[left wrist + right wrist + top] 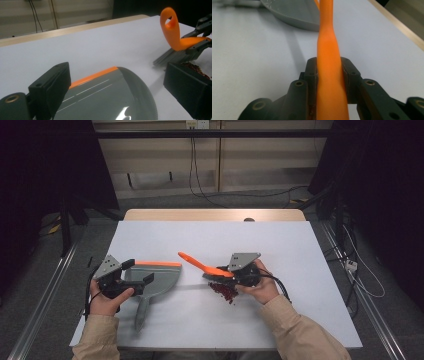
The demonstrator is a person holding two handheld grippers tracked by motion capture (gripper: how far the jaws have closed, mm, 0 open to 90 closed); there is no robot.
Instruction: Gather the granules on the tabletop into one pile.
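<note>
Grey plastic is forming the dustpan (150,282), which is lying flat on the white worktop (300,250) at the left, its orange lip (158,264) facing away from us and its handle pointing back toward the near edge. We are holding the left tongs (141,271) just over the pan's left side; in the left gripper view the jaws are standing apart on either side of the pan, pressing on nothing. The pan is holding nothing that we can see.

Moving right, the orange-handled brush (202,266) is slanting up and leftward, well clear of the pan. The right tongs (329,75) are clamping its handle, both pads tight against it. Grey bristles (172,56) are resting at the left edge of a small pile of dark red beans (223,291), which is lying loose on the worktop just below the right hand (260,287).

We are judging that the sweep toward the pan is yet to come. A fast stroke could be scattering beans across the smooth sheet, and since the pan is lying unheld, the brush could be pushing it away rather than loading it.
</note>
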